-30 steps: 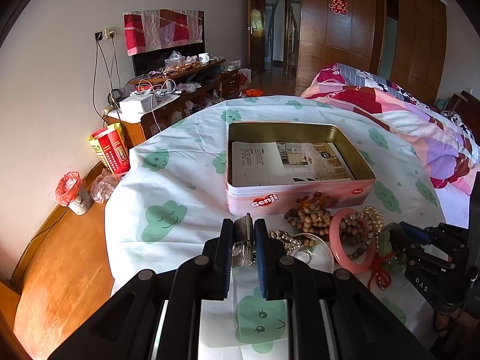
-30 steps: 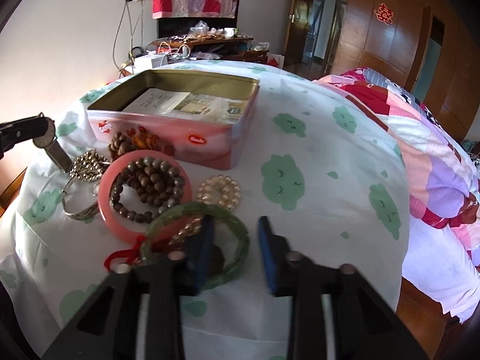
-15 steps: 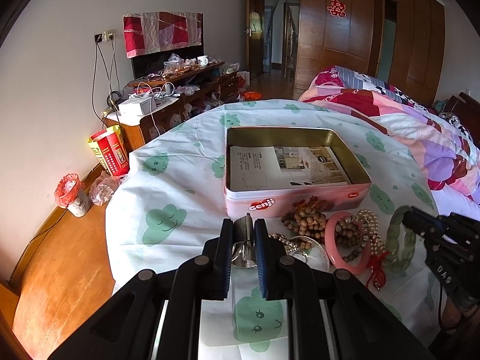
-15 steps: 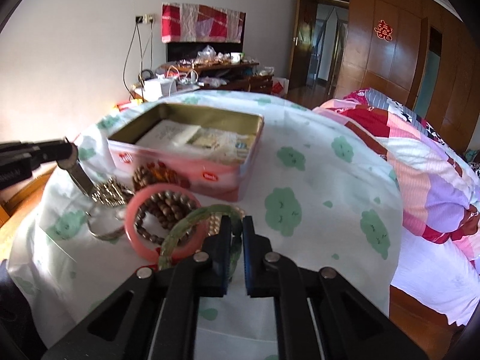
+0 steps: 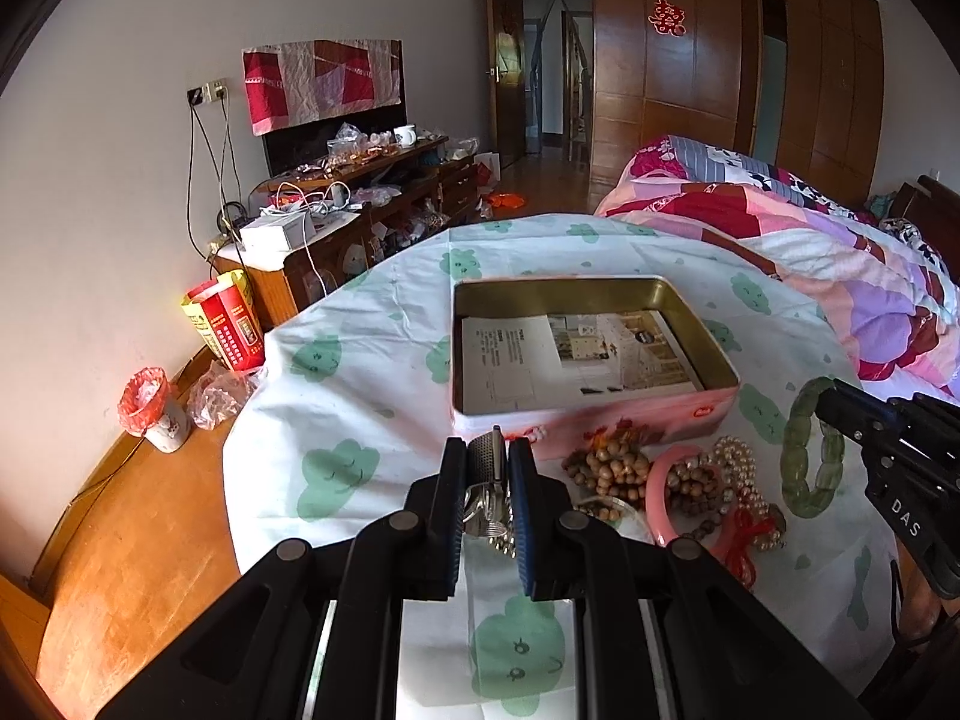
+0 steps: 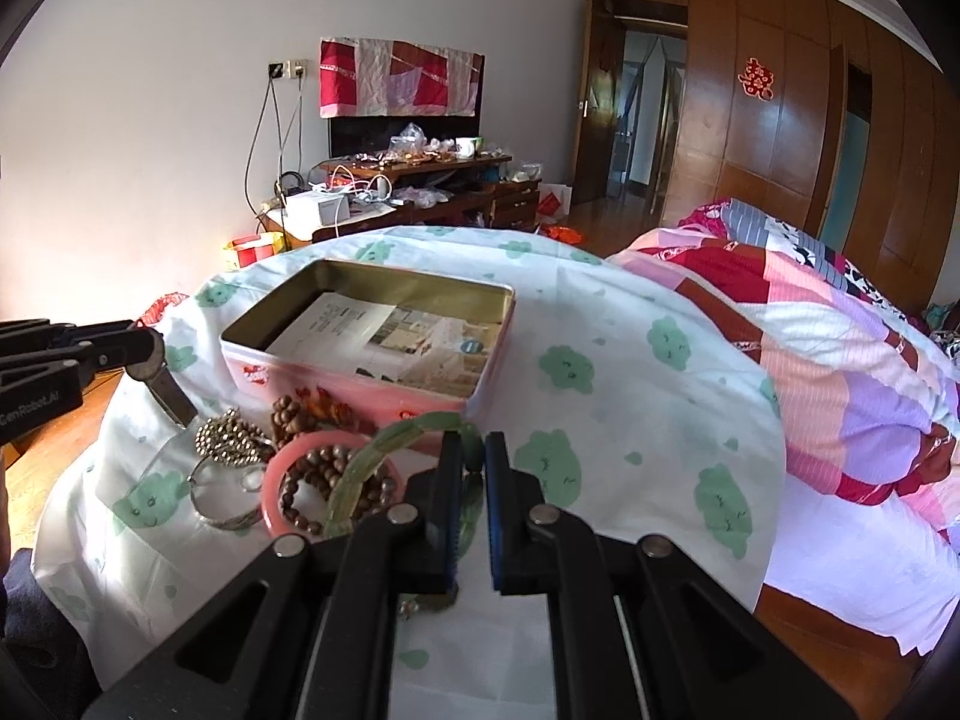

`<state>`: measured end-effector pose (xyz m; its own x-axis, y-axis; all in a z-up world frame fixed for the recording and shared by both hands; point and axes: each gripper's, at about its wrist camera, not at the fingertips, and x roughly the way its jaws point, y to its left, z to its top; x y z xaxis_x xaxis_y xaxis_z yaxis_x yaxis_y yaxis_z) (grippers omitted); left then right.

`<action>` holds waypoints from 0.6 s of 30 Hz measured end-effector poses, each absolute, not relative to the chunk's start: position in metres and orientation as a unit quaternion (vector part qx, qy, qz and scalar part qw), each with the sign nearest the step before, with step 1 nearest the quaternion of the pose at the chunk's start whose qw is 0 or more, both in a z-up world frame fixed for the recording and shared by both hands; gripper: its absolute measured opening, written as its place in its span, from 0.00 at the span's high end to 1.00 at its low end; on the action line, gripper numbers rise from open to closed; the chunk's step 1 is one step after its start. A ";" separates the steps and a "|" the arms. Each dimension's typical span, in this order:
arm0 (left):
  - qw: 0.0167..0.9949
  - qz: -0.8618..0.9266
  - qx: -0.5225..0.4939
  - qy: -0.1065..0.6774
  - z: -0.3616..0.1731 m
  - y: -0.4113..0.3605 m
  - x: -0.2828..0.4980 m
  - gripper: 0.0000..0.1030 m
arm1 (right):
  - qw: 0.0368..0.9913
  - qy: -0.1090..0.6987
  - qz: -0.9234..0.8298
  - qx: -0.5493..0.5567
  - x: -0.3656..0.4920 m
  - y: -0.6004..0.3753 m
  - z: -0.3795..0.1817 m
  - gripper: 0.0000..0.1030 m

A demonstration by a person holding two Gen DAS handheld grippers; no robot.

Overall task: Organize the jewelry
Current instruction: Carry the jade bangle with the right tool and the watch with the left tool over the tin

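The green jade bangle [image 6: 384, 456] hangs clamped by its rim in my right claw [image 6: 474, 468], lifted just beside the open pink tin [image 6: 360, 384]. It could slip or swing against the tin wall. My left claw [image 5: 487, 468] is clamped on a metal watch [image 5: 485, 480], whose band may snag the beaded bracelets [image 5: 606, 471] heaped on the bench [image 5: 360, 372].

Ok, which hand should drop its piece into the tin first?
Right, probably: its gripper already holds the green bangle lifted clear beside the tin; the left gripper holds a watch band whose end still trails in the pile.
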<state>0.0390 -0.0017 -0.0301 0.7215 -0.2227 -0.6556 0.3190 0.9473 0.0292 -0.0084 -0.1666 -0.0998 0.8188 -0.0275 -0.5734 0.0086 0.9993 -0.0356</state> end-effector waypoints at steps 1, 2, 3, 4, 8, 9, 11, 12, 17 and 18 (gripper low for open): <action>0.925 -0.148 0.071 0.342 -0.028 -0.003 0.041 0.87 | 0.954 0.299 -0.010 -0.016 -0.006 -0.167 -0.098 0.91; 0.926 -0.150 0.072 0.340 -0.025 -0.005 0.043 0.87 | 0.955 0.297 -0.010 -0.016 -0.004 -0.168 -0.096 0.91; 0.926 -0.152 0.072 0.339 -0.023 -0.006 0.044 0.87 | 0.955 0.296 -0.010 -0.018 -0.002 -0.168 -0.094 0.91; 0.926 -0.155 0.072 0.337 -0.021 -0.008 0.046 0.87 | 0.956 0.294 -0.011 -0.021 0.001 -0.168 -0.092 0.91; 0.926 -0.165 0.079 0.329 -0.011 -0.017 0.054 0.87 | 0.958 0.287 -0.009 -0.024 0.012 -0.169 -0.081 0.91; 0.926 -0.167 0.081 0.329 -0.009 -0.019 0.057 0.87 | 0.958 0.285 -0.009 -0.026 0.014 -0.170 -0.078 0.91; 0.926 -0.169 0.085 0.327 -0.006 -0.023 0.063 0.87 | 0.959 0.281 -0.007 -0.028 0.020 -0.170 -0.073 0.91; 0.926 -0.169 0.090 0.325 -0.004 -0.026 0.067 0.87 | 0.960 0.280 -0.006 -0.029 0.023 -0.169 -0.070 0.91; 0.926 -0.164 0.104 0.323 -0.001 -0.034 0.084 0.87 | 0.960 0.279 -0.003 -0.036 0.040 -0.168 -0.064 0.91; 0.926 -0.162 0.108 0.322 -0.002 -0.037 0.089 0.87 | 0.959 0.280 -0.003 -0.036 0.043 -0.168 -0.064 0.91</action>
